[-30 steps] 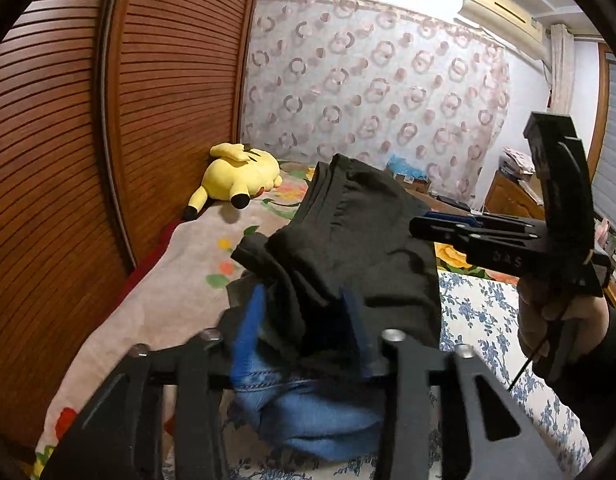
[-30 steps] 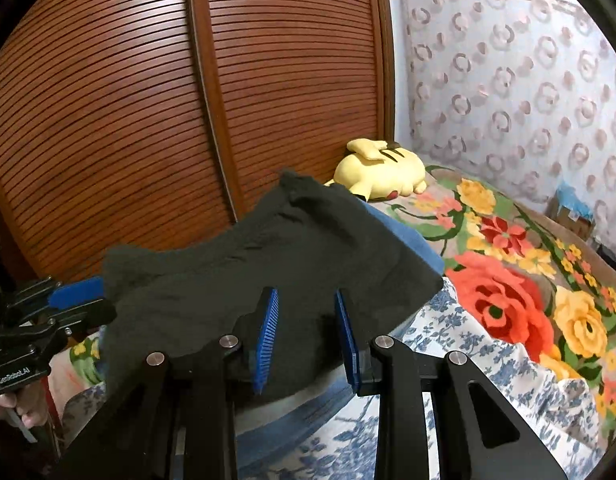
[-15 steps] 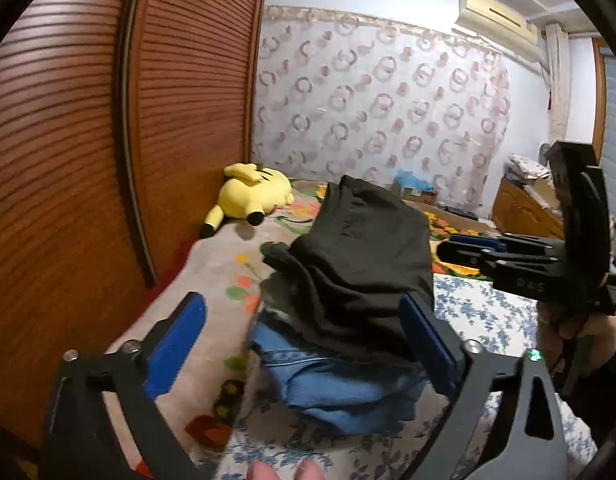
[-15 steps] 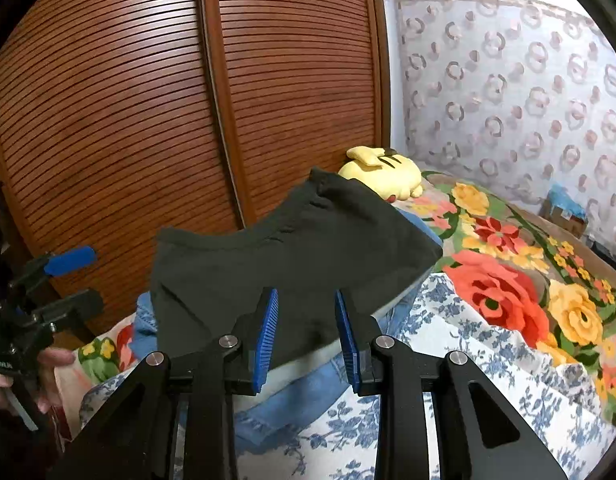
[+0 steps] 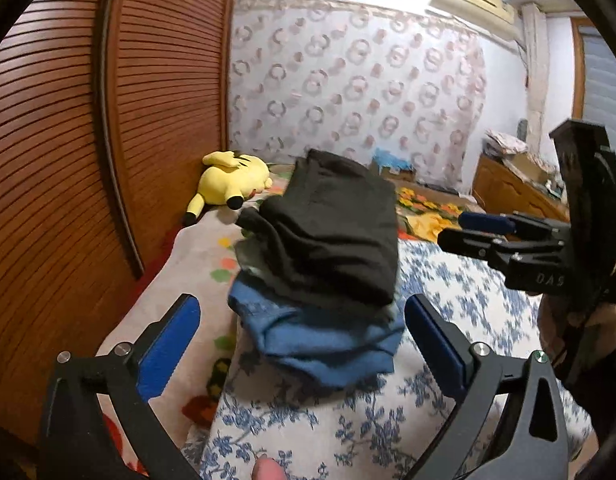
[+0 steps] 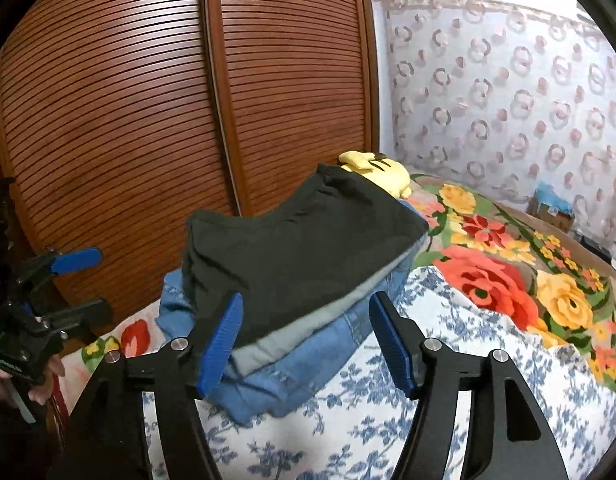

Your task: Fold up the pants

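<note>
Looking through my left tongs, I see their blue-padded fingers spread wide and released, the folded dark charcoal knit pants lying ahead between them, long axis running away toward the patterned curtain. Only the right view shows the thin grey layer sandwiched under them, above folded blue denim jeans. My right tongs are also released, straddling the stack's near edge on the blue-floral bedsheet.
</note>
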